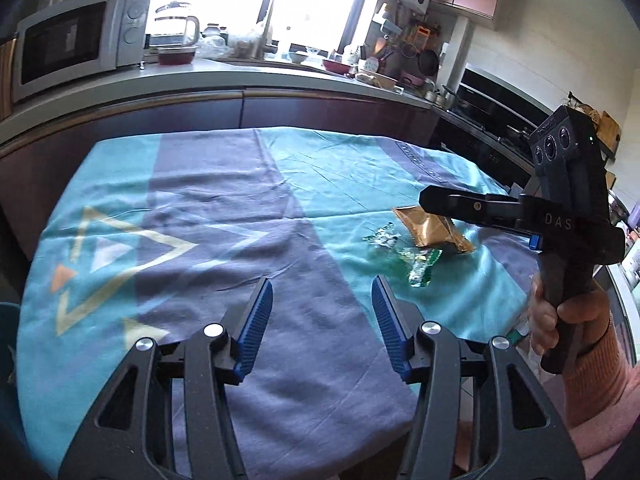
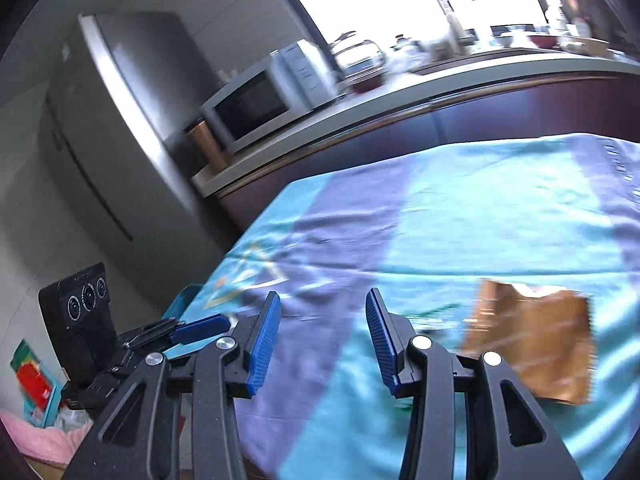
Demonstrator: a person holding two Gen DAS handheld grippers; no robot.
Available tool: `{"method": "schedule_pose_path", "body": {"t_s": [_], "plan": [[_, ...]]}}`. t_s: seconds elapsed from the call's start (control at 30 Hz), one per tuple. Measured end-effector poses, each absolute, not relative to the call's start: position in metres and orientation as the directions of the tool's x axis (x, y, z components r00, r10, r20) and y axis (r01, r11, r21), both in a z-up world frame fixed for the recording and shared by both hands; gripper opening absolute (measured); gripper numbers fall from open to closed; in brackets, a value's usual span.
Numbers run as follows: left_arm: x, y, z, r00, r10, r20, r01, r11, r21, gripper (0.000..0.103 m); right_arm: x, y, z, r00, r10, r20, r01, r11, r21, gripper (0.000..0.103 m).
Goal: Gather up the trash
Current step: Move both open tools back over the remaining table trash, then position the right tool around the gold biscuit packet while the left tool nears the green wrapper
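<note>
A crumpled gold wrapper (image 1: 434, 232) and a clear green wrapper (image 1: 404, 258) lie side by side on the teal and purple tablecloth (image 1: 240, 184), right of the middle. My left gripper (image 1: 322, 280) hovers over the cloth, open, with nothing between its blue pads; the wrappers lie ahead and to its right. A hand (image 1: 560, 320) holds the right gripper's black body (image 1: 560, 184) just above the gold wrapper. In the blurred right wrist view my right gripper (image 2: 323, 293) is open and empty, and the gold wrapper (image 2: 536, 344) lies right of its fingers. The green wrapper is mostly hidden there.
A kitchen counter (image 1: 200, 76) runs behind the table with a microwave (image 1: 76, 40), a glass kettle (image 1: 176, 26) and dishes. A steel fridge (image 2: 120, 120) stands at the left. A stove (image 1: 492, 112) is at the far right. The table's near edge is below my fingers.
</note>
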State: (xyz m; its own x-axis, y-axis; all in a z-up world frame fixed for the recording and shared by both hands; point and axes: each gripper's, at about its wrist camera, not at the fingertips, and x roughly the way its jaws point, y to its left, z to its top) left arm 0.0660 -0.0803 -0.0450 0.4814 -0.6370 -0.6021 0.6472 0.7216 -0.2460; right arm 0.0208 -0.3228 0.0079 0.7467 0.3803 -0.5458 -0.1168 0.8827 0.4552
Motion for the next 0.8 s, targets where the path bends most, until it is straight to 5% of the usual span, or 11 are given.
{"method": "schedule_pose_path", "body": {"t_s": [0.3,0.8], "plan": [[0.079,-0.142,-0.057,0.381,-0.66,-0.648,0.704,0.661,-0.26,0.054,0.001,-0.415,-0.014,0.796,0.218,-0.565,0.096,0.876,0.473,0.043],[0.103,-0.183,-0.085,0.28,-0.644,-0.712,0.677,0.658,-0.328,0.06,0.004,-0.436,-0.046,0.753,0.301,-0.585,0.119,0.812,0.571,0.06]]}}
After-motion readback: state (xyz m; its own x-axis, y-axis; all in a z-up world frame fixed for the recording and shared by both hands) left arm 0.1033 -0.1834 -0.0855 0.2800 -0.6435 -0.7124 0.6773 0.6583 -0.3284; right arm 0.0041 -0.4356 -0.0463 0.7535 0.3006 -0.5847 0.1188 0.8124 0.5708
